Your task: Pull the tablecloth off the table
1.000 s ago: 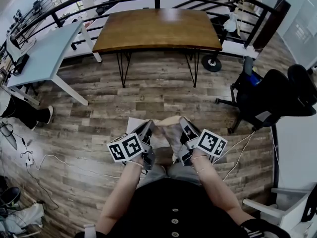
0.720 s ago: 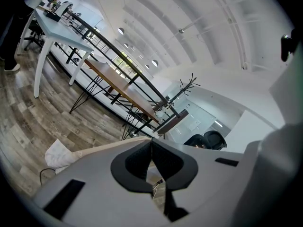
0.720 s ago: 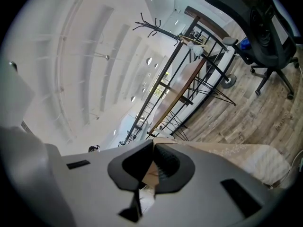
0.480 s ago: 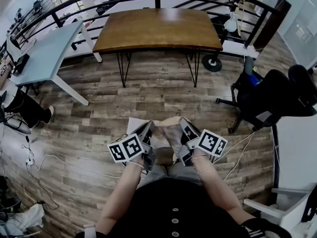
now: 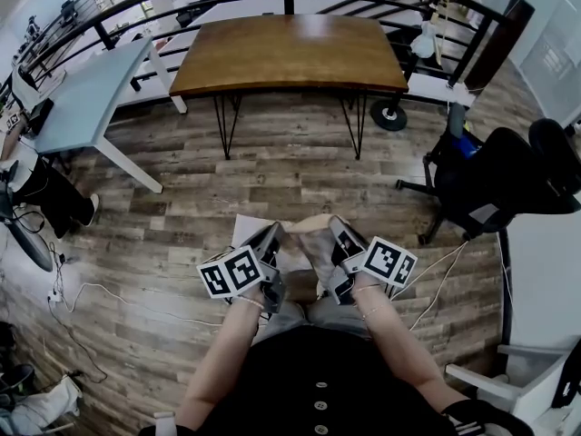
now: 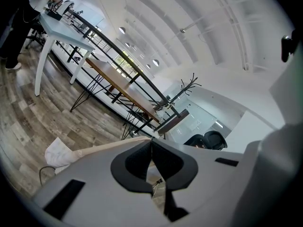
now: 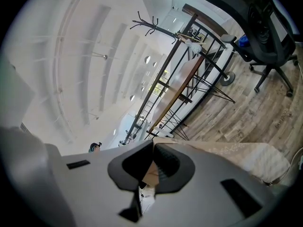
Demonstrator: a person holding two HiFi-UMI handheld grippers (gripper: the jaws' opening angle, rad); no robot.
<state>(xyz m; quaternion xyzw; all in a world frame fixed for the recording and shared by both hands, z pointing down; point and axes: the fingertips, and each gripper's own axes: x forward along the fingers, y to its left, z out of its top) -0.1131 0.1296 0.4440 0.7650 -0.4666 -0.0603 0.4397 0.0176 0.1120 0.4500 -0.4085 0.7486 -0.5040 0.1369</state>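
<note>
Nearest us, the left tool point(image 5: 272, 232) and the right tool point(image 5: 333, 225) are both clenched, each pinching an edge of the tablecloth point(image 5: 307, 243); the cloth hangs bunched between them above the wooden floor point(image 5: 272, 171); well beyond stands the brown worktop point(image 5: 290, 53), its wood showing.

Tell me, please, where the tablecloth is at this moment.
In the head view the tablecloth is bunched low at centre, held by the left tongs and the right tongs, near the person and far from the bare brown table.
</note>
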